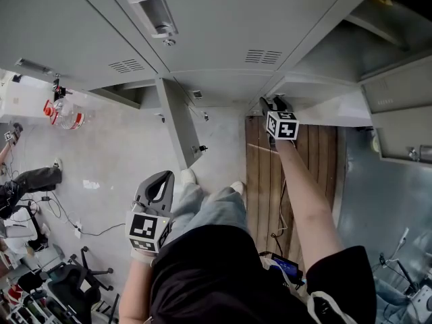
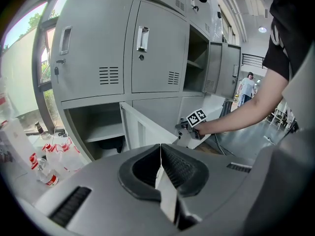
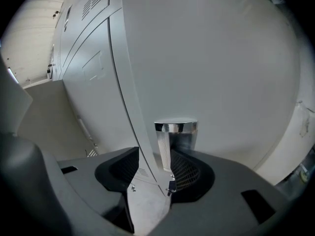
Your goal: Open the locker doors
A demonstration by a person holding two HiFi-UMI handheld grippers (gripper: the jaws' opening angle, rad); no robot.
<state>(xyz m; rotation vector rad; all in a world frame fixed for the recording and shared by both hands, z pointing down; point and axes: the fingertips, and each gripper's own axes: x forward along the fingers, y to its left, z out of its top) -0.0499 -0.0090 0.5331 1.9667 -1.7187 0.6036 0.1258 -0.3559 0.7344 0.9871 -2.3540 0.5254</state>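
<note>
Left gripper (image 2: 160, 151) is held idle at the hip, fingers closed on nothing. Farther out, right gripper (image 3: 153, 173) is set on the edge of the lower locker door (image 3: 226, 82), fingers clamped across it beside the chrome handle (image 3: 175, 132). Door is judged partly swung; an outward pull along its arc is called for next. Upper doors (image 1: 223, 19) are seen shut beyond.
</note>
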